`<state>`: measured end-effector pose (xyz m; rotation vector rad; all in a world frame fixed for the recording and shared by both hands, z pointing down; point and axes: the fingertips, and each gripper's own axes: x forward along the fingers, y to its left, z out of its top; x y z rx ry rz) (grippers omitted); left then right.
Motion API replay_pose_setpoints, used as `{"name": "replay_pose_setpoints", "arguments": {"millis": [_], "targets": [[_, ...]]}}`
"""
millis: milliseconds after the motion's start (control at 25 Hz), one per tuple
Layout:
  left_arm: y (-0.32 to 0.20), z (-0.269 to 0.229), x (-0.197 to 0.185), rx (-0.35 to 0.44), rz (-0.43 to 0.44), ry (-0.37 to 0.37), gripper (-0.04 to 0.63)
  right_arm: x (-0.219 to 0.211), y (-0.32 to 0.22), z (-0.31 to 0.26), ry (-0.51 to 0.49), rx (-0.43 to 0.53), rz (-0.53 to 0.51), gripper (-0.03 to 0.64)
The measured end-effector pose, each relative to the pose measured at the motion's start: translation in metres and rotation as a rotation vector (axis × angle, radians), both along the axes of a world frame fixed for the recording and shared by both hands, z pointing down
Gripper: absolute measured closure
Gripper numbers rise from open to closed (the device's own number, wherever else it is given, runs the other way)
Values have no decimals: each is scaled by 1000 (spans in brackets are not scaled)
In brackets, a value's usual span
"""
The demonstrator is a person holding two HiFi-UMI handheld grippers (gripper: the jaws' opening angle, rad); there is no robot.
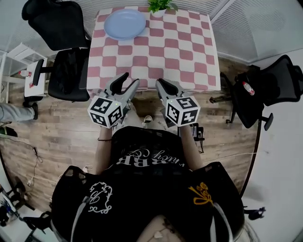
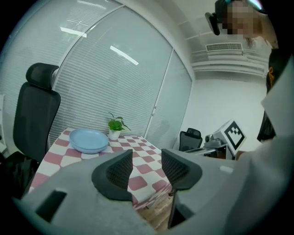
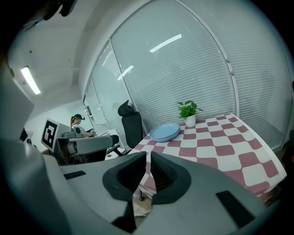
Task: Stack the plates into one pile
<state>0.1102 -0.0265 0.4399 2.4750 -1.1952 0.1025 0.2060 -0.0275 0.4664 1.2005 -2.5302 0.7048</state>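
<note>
Light blue plates [image 1: 124,23] lie stacked in one pile at the far left corner of the red-and-white checked table [image 1: 161,56]; the pile also shows in the left gripper view [image 2: 88,140] and the right gripper view [image 3: 165,131]. Both grippers hang side by side off the table's near edge, far from the pile. My left gripper [image 1: 130,80] [image 2: 147,166] is open and empty. On my right gripper [image 1: 164,84] [image 3: 148,170] the pads stand all but together, with only a thin slit and nothing between them.
A small potted plant [image 1: 160,5] stands at the table's far edge, right of the plates. Black office chairs stand left [image 1: 66,52] and right [image 1: 267,90] of the table. A white shelf [image 1: 19,59] is at the far left, over a wooden floor.
</note>
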Motion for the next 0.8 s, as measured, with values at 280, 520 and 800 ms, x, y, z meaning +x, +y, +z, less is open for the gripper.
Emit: {"name": "replay_pose_setpoints", "arguments": {"millis": [280, 520, 800], "targets": [[47, -8, 18, -6, 3, -14, 388, -2, 38, -2, -19, 5, -58, 581], [66, -16, 22, 4, -1, -32, 388, -9, 54, -3, -18, 10, -90, 581], [81, -21, 10, 17, -5, -53, 388, -23, 60, -6, -5, 12, -91, 588]]}}
